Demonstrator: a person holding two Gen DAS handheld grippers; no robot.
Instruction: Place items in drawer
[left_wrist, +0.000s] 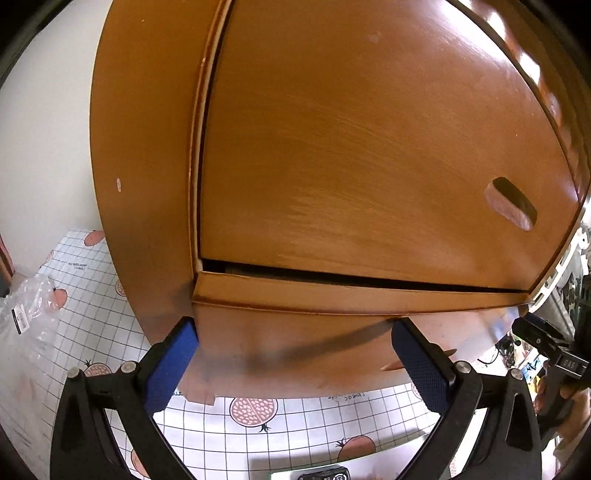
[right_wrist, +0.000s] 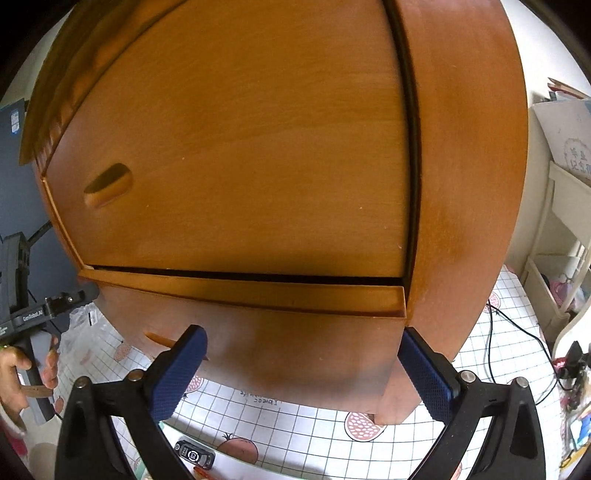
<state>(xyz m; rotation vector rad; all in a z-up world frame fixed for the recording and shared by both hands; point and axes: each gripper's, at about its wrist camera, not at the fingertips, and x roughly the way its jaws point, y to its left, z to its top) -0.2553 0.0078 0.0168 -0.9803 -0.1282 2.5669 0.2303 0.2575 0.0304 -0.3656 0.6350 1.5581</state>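
Observation:
A brown wooden cabinet stands on the table, and its lower drawer (left_wrist: 332, 297) (right_wrist: 258, 291) is pulled out a little, with a dark gap above its rim. My left gripper (left_wrist: 295, 332) is open, its blue pads close in front of the left part of that drawer's front. In front of the right part, my right gripper (right_wrist: 303, 338) is also open and holds nothing. The upper drawer (left_wrist: 369, 166) (right_wrist: 240, 166) is shut and has an oval handle slot (left_wrist: 511, 203) (right_wrist: 109, 184). A black key fob (right_wrist: 194, 453) lies on the table below my right gripper.
The table carries a white grid cloth (left_wrist: 295, 424) (right_wrist: 295, 432) printed with pomegranates. A clear plastic bag (left_wrist: 29, 306) lies left of the cabinet. A black cable (right_wrist: 517, 332) runs on the right, near white shelves (right_wrist: 565, 258). A hand (right_wrist: 14, 373) holds the left gripper's handle.

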